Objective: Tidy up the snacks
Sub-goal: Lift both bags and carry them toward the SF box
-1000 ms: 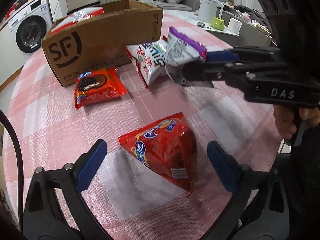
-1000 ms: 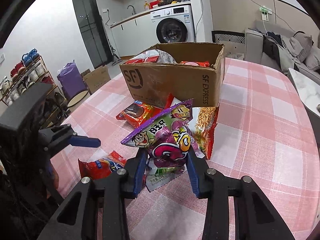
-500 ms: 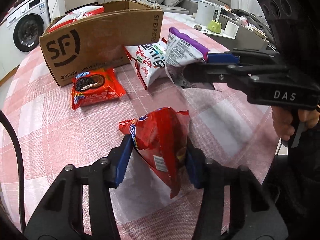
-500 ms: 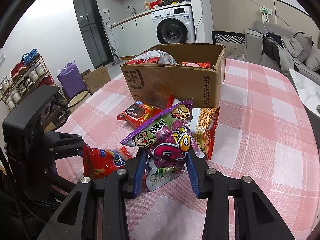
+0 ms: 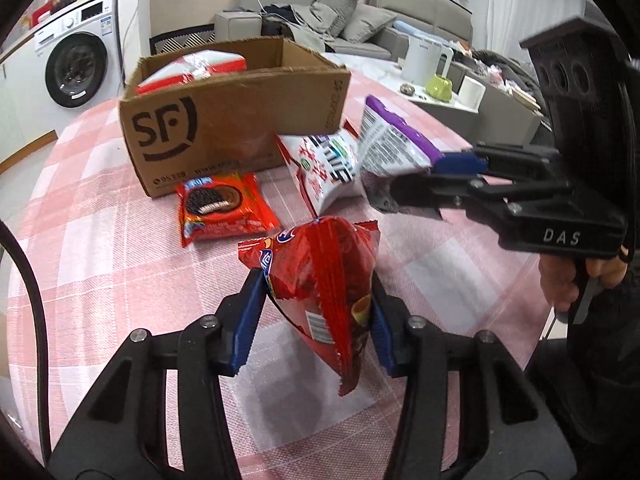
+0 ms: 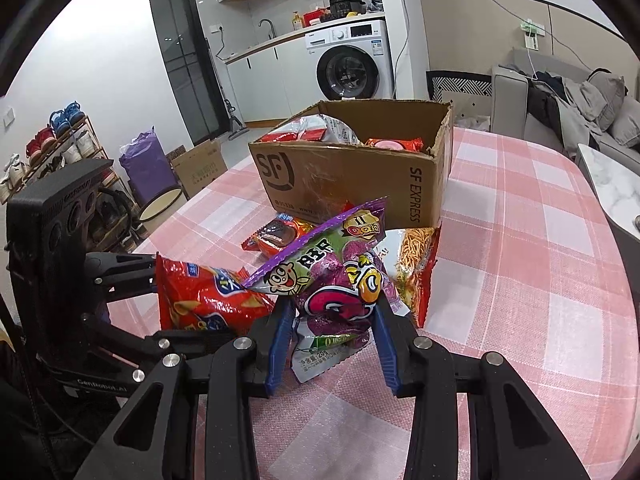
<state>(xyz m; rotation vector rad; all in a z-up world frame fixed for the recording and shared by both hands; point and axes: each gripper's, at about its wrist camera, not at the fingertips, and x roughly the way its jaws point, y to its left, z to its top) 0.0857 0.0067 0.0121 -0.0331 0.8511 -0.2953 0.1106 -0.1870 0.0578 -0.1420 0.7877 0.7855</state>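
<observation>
Left wrist view showed the left gripper (image 5: 316,312), jaws just closed, pinching a red bag (image 5: 324,276) lifted off the pink checked table (image 5: 100,280). Right gripper (image 6: 330,334) pinched a purple bag (image 6: 340,284) above the table, near the box (image 6: 352,184). Cookie pack (image 5: 218,208) and white bag (image 5: 328,168) lay beside the box
</observation>
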